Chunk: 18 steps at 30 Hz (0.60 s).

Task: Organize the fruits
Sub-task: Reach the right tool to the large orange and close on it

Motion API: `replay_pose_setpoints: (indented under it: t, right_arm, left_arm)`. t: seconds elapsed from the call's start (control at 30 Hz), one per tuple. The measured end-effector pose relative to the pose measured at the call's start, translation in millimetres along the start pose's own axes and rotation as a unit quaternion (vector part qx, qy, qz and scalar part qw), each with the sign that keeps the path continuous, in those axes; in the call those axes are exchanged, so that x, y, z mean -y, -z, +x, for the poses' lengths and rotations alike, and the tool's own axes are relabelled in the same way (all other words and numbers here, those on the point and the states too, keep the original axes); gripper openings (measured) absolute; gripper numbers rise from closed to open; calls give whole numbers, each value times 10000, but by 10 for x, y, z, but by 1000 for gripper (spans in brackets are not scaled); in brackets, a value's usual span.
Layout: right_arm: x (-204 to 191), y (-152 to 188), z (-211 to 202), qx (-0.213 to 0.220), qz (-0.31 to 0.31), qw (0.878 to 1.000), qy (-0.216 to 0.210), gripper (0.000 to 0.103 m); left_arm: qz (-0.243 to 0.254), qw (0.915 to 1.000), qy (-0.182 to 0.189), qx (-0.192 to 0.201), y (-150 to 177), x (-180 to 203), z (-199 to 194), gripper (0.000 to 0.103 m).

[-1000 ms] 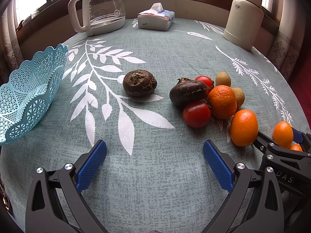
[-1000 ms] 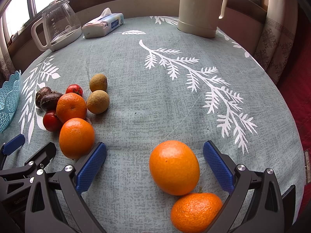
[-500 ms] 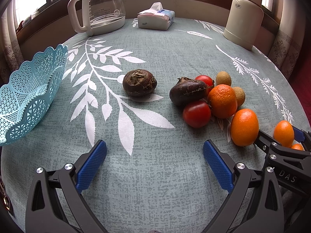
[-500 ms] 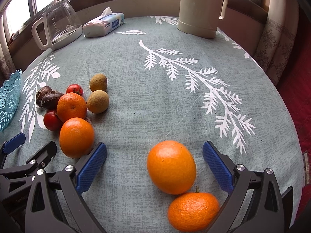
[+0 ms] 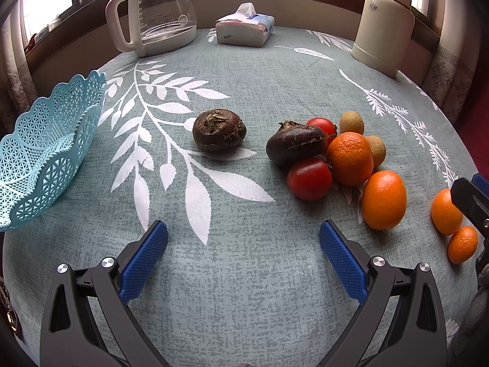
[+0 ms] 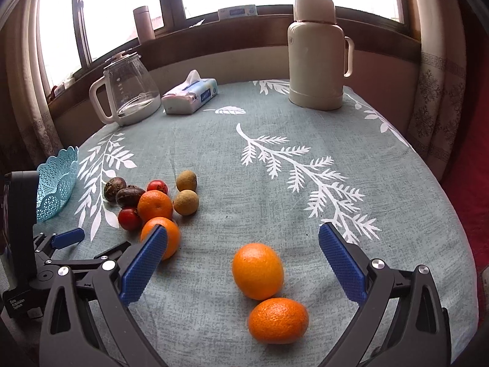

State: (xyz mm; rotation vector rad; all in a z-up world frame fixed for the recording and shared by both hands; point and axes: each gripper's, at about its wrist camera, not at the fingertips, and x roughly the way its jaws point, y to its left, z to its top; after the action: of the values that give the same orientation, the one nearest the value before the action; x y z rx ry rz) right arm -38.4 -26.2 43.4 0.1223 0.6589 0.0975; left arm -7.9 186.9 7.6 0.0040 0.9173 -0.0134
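A: Grippers?
B: Left gripper (image 5: 243,255) spread wide, nothing between its pads. Right gripper (image 6: 243,261) likewise spread, holding nothing.

A: Fruit?
B: Two oranges, touching: large orange (image 6: 257,270) and small orange (image 6: 277,320) at 6 o'clock between the right pads. Main fruit cluster (image 5: 333,160) at 2 o'clock from the left gripper; blue basket (image 5: 39,156) at 10 o'clock.

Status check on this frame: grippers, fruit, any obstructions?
Left gripper open, empty. Right gripper open, over two oranges, not gripping. All fruit on tablecloth; blue basket empty. Nothing blocking.
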Motion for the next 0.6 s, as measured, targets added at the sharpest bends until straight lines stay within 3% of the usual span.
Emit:
replay_pose_setpoints:
  t: [0.2, 0.6]
  right_arm:
    - [186, -17, -96, 81, 161, 9998, 17, 98]
    - [314, 132, -76, -360, 221, 9987, -281, 97]
  left_arm:
    - [-96, 9997, -92, 224, -13, -28, -101, 100]
    - [-341, 9979, -68, 540, -70, -128, -389, 100]
